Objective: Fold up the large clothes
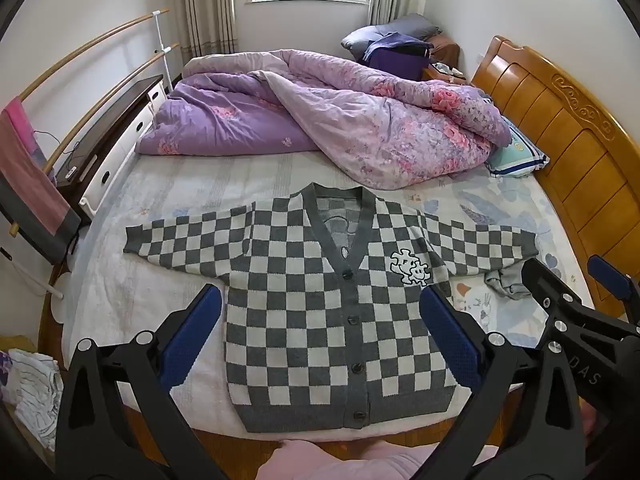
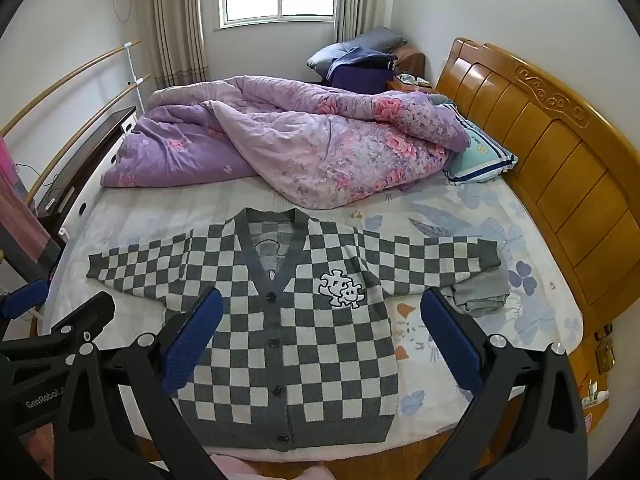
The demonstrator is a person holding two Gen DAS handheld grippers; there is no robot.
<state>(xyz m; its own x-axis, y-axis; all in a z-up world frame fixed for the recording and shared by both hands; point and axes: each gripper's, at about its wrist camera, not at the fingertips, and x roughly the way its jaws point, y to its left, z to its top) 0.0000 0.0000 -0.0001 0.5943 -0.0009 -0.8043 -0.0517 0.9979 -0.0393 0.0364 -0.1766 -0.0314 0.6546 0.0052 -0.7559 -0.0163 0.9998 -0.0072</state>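
A grey-and-white checkered cardigan (image 1: 320, 304) lies flat on the bed, buttoned, with both sleeves spread out sideways and a puzzle-piece patch on its chest. It also fills the middle of the right wrist view, cardigan (image 2: 288, 320). My left gripper (image 1: 320, 300) hovers above its body, jaws wide open, nothing between the blue pads. My right gripper (image 2: 320, 304) hangs above the garment's right half, also open and empty. The right gripper (image 1: 580, 292) shows at the left view's right edge; the left gripper (image 2: 48, 308) shows at the right view's left edge.
A purple floral quilt (image 1: 320, 120) is bunched at the far side of the bed. A small grey cloth (image 2: 478, 294) lies by the right sleeve cuff. A wooden headboard (image 1: 560, 128) runs along the right, a dresser (image 1: 116, 136) on the left. A pink-clad leg (image 1: 320, 460) is below.
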